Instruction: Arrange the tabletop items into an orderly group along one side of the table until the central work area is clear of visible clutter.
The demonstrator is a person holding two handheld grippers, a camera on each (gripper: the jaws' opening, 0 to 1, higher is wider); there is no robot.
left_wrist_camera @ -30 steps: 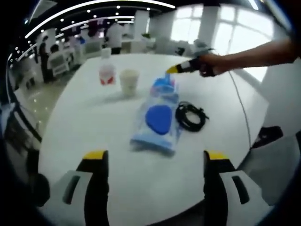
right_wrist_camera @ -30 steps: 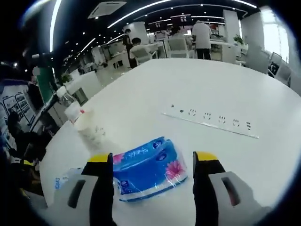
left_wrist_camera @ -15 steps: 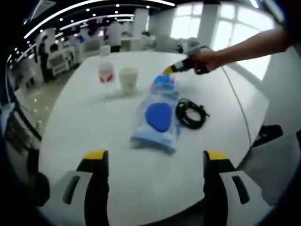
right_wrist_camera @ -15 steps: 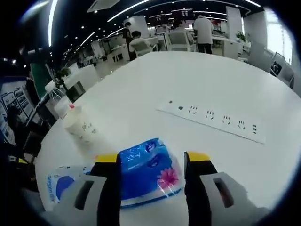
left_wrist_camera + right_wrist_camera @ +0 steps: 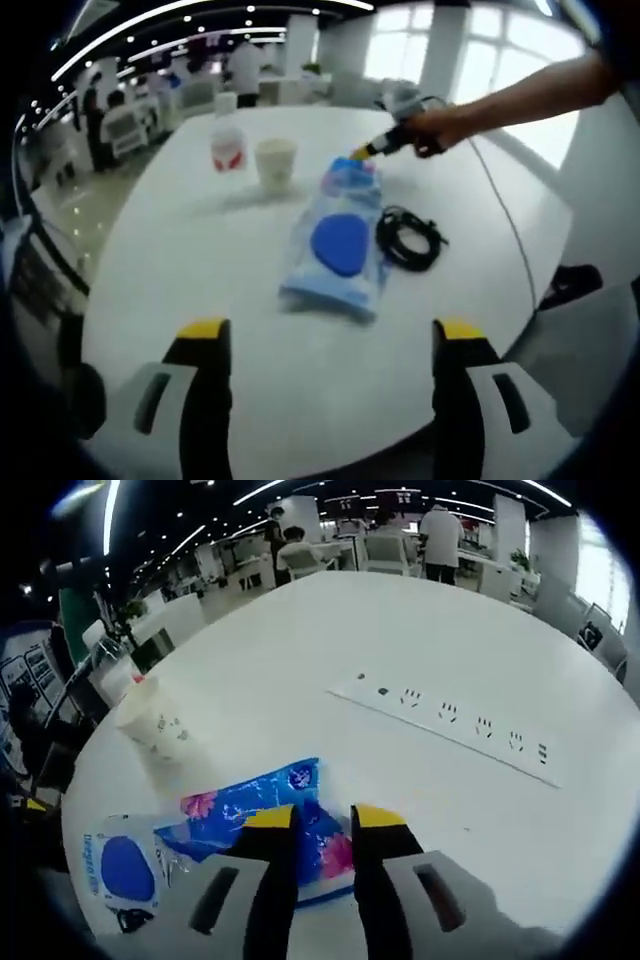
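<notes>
Right gripper view: your right gripper (image 5: 319,818) is clenched on the tissue pack (image 5: 262,807) w/ jaws nearly together; cup (image 5: 150,723) at 10 o'clock from it, power strip (image 5: 450,728) at 2 o'clock. Left gripper view: your left gripper (image 5: 326,329) is released, jaws wide above the table (image 5: 200,270). At 12 o'clock from it lies the wipes pack (image 5: 337,247), cable (image 5: 409,238) just beside it at 3 o'clock, tissue pack beyond.

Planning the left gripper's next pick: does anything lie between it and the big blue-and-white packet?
Nothing visible does. Bare white table runs from the open left gripper to the packet. The coiled black cable lies beside the packet, off that line.
</notes>
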